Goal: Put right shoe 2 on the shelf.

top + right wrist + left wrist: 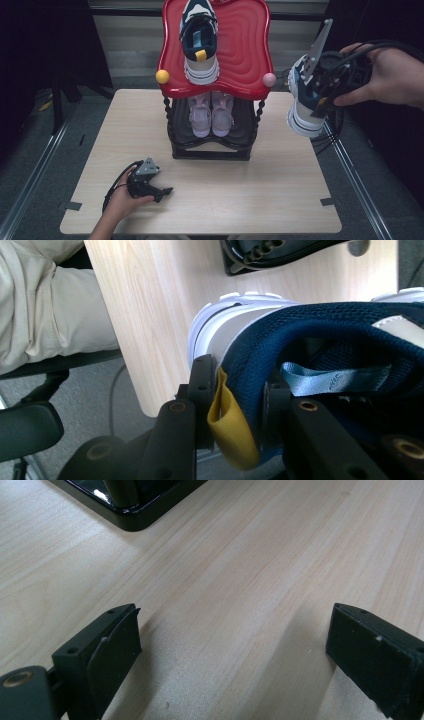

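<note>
The right gripper [314, 100], held in the air off the right edge of the counter, has its jaws clamped on the heel collar of a navy and white mesh sneaker [304, 105]. In the right gripper view one jaw sits inside the shoe's opening and the other outside the heel, pinching the padded navy collar and the yellow pull tab [231, 432] between them; a light blue loop [330, 380] shows inside the shoe. The sneaker hangs with its white sole turned toward the counter's side, clear of the surface.

The left gripper [159, 190] rests on the near left part of the counter, held by the person's left hand [120, 202]. Its jaws stand wide apart and released, with only bare wood between them and nothing touched.

The counter [250, 200] is a pale wood-grain tabletop, standing on a grey floor with dark surroundings and metal rails either side.

At the far middle of the counter stands a two-level shoe rack with a black base [210, 150] and a glossy red ridged top tray [245, 45]. On the red tray lies the matching navy and white sneaker [200, 42], heel toward the person. The lower black shelf holds a pair of pale pink sneakers [211, 114], side by side. A yellow ball [162, 76] and a pink ball [269, 79] sit at the tray's front corners.
</note>
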Demonstrator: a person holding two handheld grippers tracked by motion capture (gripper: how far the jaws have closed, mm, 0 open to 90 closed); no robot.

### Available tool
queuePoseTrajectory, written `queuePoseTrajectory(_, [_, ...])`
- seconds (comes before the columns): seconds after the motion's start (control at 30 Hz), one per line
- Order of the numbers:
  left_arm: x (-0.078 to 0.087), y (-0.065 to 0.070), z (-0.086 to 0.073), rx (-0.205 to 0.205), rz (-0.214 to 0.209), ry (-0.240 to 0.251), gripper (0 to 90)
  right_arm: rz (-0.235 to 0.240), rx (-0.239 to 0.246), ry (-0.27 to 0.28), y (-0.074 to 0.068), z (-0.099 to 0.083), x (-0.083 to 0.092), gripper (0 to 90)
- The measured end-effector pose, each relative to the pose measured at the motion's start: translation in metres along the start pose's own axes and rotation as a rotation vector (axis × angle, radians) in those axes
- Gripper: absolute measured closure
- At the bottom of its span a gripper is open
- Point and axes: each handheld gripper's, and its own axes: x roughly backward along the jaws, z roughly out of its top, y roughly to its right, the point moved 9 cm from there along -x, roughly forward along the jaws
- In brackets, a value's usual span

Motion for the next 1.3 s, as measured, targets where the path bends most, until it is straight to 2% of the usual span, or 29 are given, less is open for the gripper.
queuePoseTrajectory(0.33, [0.0,0.0,0.0,0.0,0.0,0.0,6.7,-0.06,0.014,0.017,0.006,0.019,0.043,73.8])
queuePoseTrajectory(0.6, [0.0,0.0,0.0,0.0,0.001,0.0,6.7,-0.135,0.05,0.024,0.021,0.048,0.066,74.0])
queuePoseTrajectory(0.83, [0.0,0.0,0.0,0.0,0.0,0.0,6.7,-0.181,0.081,0.04,0.036,0.075,0.069,74.3])
queuePoseTrajectory(1.03, [0.0,0.0,0.0,0.0,0.0,0.0,6.7,-0.212,0.108,0.013,0.049,0.101,0.061,74.2])
queuePoseTrajectory(1.13, [0.0,0.0,0.0,0.0,0.0,0.0,6.6,-0.208,0.13,0.032,0.052,0.115,0.057,74.3])
queuePoseTrajectory(1.3, [0.0,0.0,0.0,-0.001,0.0,0.0,6.7,-0.226,0.152,0.026,0.059,0.13,0.052,74.3])
